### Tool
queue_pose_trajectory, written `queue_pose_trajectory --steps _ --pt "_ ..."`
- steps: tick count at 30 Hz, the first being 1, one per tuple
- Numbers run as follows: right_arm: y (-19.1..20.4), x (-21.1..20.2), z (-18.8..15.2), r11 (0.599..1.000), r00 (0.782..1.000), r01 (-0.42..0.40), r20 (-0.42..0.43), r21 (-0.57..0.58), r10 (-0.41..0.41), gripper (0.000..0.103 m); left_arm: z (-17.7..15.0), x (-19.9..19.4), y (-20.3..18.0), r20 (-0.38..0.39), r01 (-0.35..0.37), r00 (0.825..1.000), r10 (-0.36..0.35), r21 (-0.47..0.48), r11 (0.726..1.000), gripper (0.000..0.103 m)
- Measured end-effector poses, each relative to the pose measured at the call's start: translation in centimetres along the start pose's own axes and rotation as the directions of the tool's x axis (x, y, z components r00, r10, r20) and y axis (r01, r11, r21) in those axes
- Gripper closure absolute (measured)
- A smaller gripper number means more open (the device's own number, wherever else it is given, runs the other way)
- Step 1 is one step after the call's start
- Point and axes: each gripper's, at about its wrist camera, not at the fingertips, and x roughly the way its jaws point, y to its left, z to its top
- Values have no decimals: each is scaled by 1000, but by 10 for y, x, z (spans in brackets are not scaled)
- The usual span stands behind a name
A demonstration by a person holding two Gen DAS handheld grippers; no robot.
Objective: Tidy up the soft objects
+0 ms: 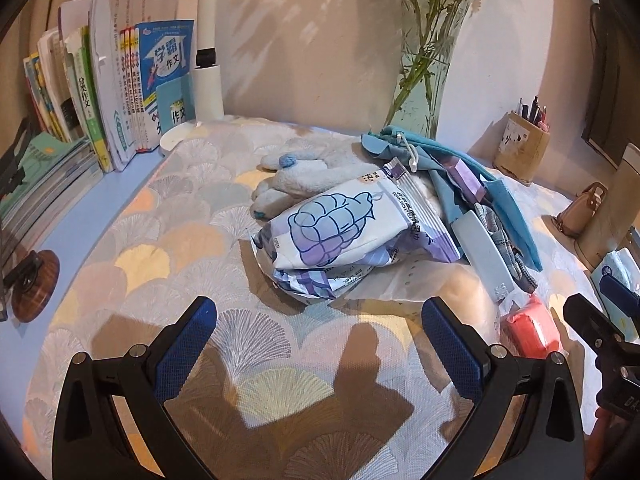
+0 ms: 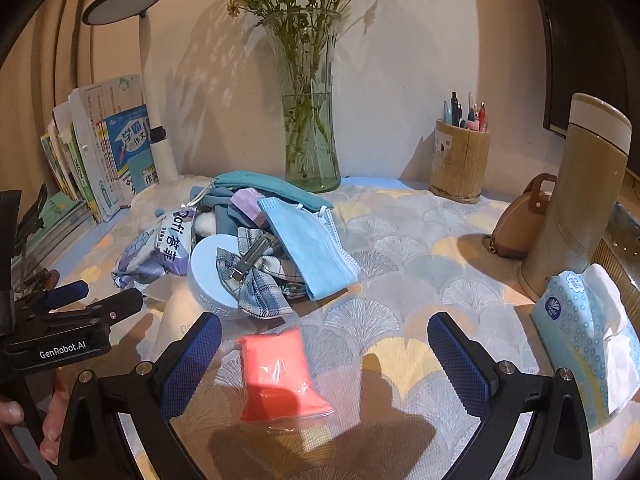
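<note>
A heap of soft things lies mid-table: a wet-wipe pack (image 1: 340,232) (image 2: 160,256), a white plush toy (image 1: 296,182), a teal drawstring pouch (image 1: 436,152) (image 2: 264,184), a blue face mask (image 2: 308,248), a plaid bow clip (image 2: 256,280) and a round blue case (image 2: 208,276). An orange packet in clear wrap (image 2: 280,376) (image 1: 532,332) lies apart, nearer me. My left gripper (image 1: 320,344) is open and empty, just short of the wipe pack. My right gripper (image 2: 324,360) is open, its fingers either side of the orange packet, not touching it.
Books (image 1: 100,92) and a white lamp (image 2: 156,80) stand at the back left. A glass vase with flowers (image 2: 310,120), a pen holder (image 2: 460,164), a small tan bag (image 2: 520,220), a tall beige flask (image 2: 572,200) and a tissue pack (image 2: 588,332) stand at back and right.
</note>
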Motion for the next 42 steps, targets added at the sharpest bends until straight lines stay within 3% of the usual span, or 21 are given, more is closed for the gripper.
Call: queue_pose_trajectory --steps 42 --pt "0 8 -1 1000 999 -7 -45 -8 7 0 -1 6 3 -21 12 1000 -12 -1 1000 1"
